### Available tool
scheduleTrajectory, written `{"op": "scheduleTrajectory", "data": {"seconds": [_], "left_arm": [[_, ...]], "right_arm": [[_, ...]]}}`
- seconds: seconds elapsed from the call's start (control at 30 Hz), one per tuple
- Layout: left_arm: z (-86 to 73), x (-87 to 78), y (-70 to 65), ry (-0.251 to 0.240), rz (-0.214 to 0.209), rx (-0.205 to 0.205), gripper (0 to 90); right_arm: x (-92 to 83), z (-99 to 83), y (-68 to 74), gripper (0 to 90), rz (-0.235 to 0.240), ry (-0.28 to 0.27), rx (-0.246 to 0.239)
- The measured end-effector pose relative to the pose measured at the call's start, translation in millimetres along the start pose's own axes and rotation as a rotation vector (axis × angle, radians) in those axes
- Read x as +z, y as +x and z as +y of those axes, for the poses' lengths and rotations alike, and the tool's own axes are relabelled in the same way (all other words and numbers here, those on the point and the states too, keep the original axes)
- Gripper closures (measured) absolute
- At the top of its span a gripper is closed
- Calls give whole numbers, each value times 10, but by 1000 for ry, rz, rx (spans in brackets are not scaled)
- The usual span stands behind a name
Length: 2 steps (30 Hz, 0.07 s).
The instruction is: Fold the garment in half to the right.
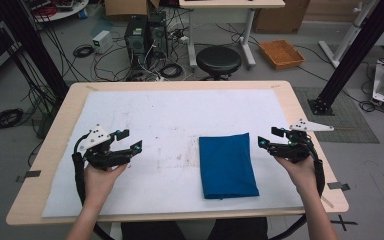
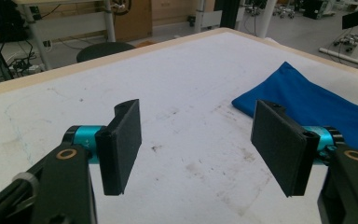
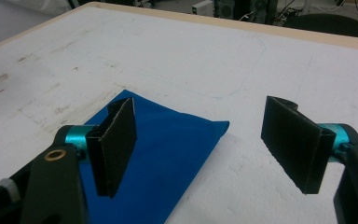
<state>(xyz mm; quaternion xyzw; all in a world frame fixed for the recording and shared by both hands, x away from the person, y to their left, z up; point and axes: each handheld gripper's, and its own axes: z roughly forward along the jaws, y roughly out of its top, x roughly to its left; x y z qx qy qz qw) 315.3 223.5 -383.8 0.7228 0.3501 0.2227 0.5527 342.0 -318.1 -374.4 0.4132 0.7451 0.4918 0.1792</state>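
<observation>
A folded blue cloth rectangle (image 1: 227, 165), smooth matte fabric w/ soft rounded fold edges, lies flat on the white paper-like sheet (image 1: 180, 115) covering the light wooden table (image 1: 55, 125). It sits right of centre, towards the near edge, between the two tools but closer to the right one.

Left gripper (image 1: 132, 140), black plastic w/ teal metal collars, is held above the sheet well left of the cloth; jaws spread wide, nothing between them. Right gripper (image 1: 269, 136), same build, is just beside the cloth's far right corner, jaws also spread apart & empty. Each has a grey three-cornered plate on top.

Left gripper view: flat, ribbed-looking black pads (image 2: 121, 147), plus scuffs & brownish stains on the sheet's surface, and the cloth (image 2: 307, 102) off to the right w/ a slightly puffed edge. Right gripper view: cloth (image 3: 168, 140) under the left pad, its pointed corner near mid-frame, faint pencil-like lines on the sheet (image 3: 242, 60).

High view adds the surroundings: round black stool (image 1: 218, 60), orange tray (image 1: 281, 53), PC towers (image 1: 145, 35), and cables on the grey floor.
</observation>
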Motion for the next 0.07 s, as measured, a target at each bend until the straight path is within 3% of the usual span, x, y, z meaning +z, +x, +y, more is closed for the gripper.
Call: {"op": "scheduleTrajectory", "data": {"seconds": [0.07], "left_arm": [[-2,3,-2,1,1,2,335]], "right_arm": [[-4,-2,-10,263,2,-2,2]]}}
